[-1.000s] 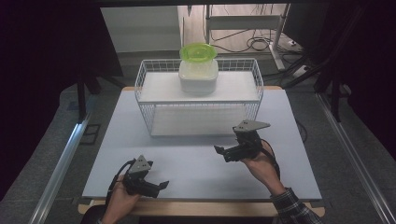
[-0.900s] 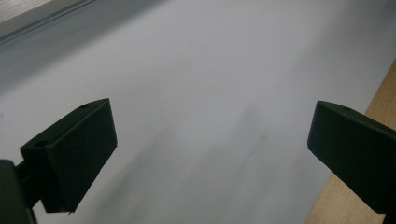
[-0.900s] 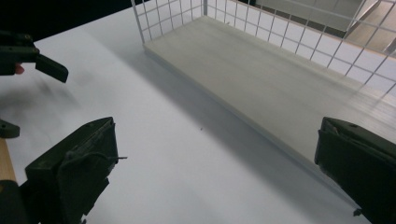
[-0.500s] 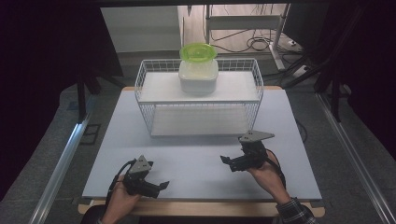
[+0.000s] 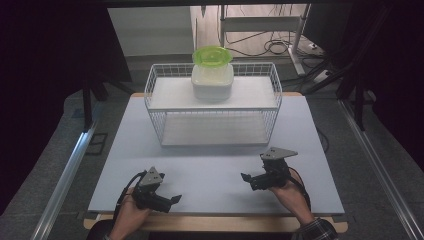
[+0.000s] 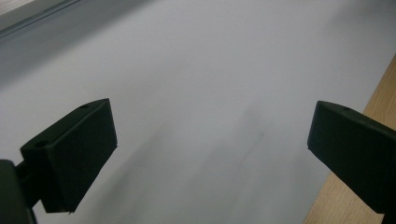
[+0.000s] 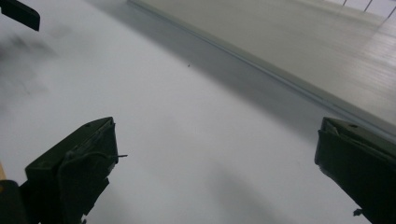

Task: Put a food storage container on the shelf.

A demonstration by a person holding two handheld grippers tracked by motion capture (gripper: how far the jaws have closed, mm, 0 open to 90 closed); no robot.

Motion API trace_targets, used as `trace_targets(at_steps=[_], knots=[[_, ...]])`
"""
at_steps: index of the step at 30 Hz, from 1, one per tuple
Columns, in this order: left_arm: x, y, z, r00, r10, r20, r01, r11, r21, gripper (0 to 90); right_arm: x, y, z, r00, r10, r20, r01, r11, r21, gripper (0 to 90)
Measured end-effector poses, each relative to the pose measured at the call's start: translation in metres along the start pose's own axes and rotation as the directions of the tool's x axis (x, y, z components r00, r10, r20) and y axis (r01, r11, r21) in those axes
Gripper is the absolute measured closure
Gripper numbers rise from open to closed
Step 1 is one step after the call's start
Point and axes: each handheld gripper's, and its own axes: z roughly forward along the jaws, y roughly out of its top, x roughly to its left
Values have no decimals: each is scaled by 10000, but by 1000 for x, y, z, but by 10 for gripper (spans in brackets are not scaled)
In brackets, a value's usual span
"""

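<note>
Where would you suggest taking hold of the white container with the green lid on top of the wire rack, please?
Probably by the container's white body, one jaw on each side wall, coming from the front above the wire rack's rim. The green lid overhangs and could lift off, so it is a poorer hold.

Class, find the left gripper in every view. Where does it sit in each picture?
High view: left gripper at bottom left, over the white tabletop.
Left gripper view: its own black jaws rise wide apart from the bottom corners.
Right gripper view: probably the black tip at top left.
Shared landmark: the white tabletop.
</note>
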Motion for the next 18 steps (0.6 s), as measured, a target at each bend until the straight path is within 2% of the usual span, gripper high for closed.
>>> trace_targets(at_steps=[7,10,15,18], knots=[[0,0,1,10000,29,9,-29,10000,94,13,0,-12,3,10000,48,37,-49,9995,307,0],[0,0,2,10000,88,1,-88,9998,190,13,0,-17,7,10000,43,10,-43,9982,597,0],[-1,0,2,9999,102,-7,-102,9997,203,12,-1,-21,14,9999,98,-77,-90,9947,1022,0],[-1,0,2,9999,103,-3,-103,9998,189,13,-2,-22,15,9998,141,-120,-128,9943,1062,0]])
